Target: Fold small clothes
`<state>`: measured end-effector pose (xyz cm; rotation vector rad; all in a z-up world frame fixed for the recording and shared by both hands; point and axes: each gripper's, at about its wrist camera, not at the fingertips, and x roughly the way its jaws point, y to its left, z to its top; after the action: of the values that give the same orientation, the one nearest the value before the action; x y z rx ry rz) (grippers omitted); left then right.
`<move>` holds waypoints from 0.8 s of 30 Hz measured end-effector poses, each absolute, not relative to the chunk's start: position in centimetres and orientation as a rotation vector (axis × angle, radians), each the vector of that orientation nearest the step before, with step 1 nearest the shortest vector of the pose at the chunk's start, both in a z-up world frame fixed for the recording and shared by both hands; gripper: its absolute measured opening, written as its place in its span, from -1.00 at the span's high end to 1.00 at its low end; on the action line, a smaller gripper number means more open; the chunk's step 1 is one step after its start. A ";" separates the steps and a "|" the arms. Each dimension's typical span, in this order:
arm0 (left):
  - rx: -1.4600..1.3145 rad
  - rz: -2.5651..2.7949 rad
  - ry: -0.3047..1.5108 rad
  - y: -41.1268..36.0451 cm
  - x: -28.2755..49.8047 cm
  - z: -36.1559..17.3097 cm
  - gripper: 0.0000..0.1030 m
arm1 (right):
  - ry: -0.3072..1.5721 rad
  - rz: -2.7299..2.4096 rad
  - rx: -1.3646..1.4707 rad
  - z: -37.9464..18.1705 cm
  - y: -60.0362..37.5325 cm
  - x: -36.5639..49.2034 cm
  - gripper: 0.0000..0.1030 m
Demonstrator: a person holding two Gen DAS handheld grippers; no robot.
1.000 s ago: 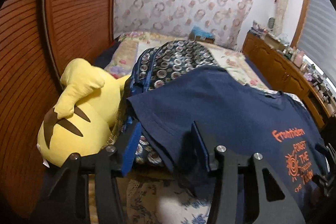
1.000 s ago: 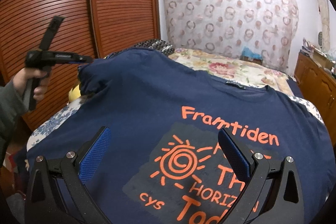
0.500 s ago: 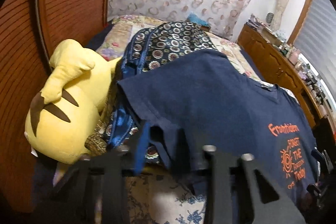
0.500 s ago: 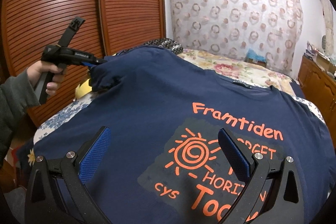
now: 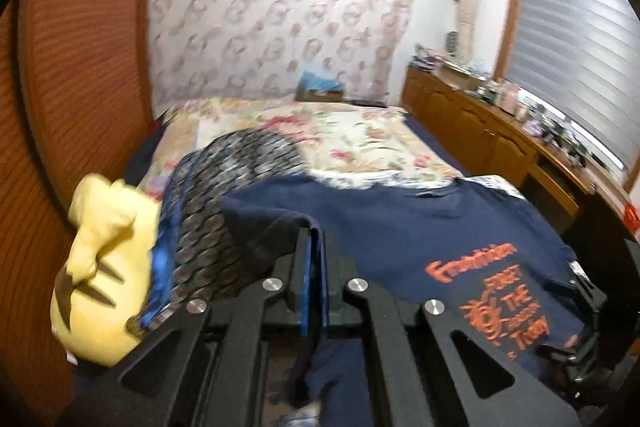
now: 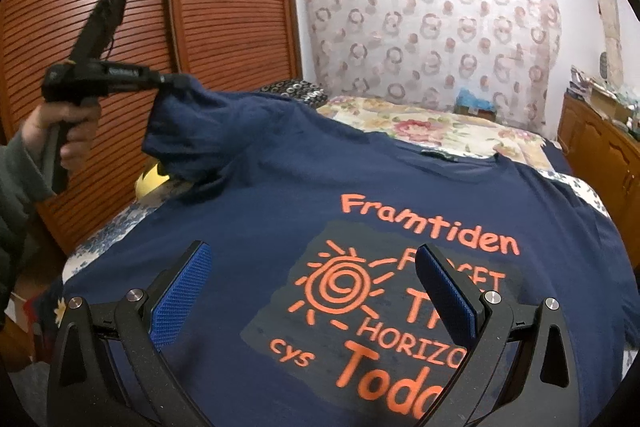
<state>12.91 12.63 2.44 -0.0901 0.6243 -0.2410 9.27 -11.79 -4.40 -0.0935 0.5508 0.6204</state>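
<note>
A navy T-shirt (image 6: 280, 211) with orange print lies spread, print up, on the bed. It also shows in the left wrist view (image 5: 400, 227). My left gripper (image 5: 314, 247) is shut on the shirt's left sleeve (image 5: 276, 227) and holds it lifted. In the right wrist view that gripper (image 6: 168, 81) pinches the raised sleeve (image 6: 184, 131) at the left. My right gripper (image 6: 312, 287) is open and empty, hovering over the lower part of the shirt above the print.
A yellow plush toy (image 5: 104, 267) and a patterned backpack (image 5: 224, 179) lie left of the shirt against the wooden wardrobe (image 6: 100, 7). The floral bedspread (image 5: 340, 143) extends behind. A wooden dresser (image 5: 500, 147) with clutter runs along the right.
My left gripper has closed on the left sleeve and lifted it up off the bed. The right gripper has stayed open over the print.
</note>
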 end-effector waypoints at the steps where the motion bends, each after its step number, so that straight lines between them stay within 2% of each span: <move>1: -0.078 -0.264 0.622 11.5 13.1 2.9 1.00 | 0.551 0.616 -0.090 -4.4 -11.9 9.2 -1.00; 10: -0.012 -0.395 0.665 3.7 14.8 3.2 1.00 | 0.551 0.568 -0.044 -4.1 -15.1 9.6 -1.00; 12: -0.013 -0.424 0.677 2.4 14.5 3.1 0.95 | 0.553 0.559 -0.038 -4.1 -15.6 9.6 -1.00; 15: -0.014 -0.446 0.678 1.9 13.7 3.0 0.83 | 0.558 0.551 -0.029 -4.1 -16.2 9.7 -1.00; 19: -0.021 -0.426 0.657 2.6 12.2 3.2 0.53 | 0.563 0.542 -0.027 -4.1 -16.6 10.0 -1.00; 24: 0.005 -0.359 0.629 4.1 10.4 2.6 0.36 | 0.563 0.549 -0.035 -4.0 -16.6 10.3 -1.00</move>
<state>10.36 4.06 2.60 0.0053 0.6290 -0.3595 10.26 -16.59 -4.04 -0.0347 0.5626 0.5490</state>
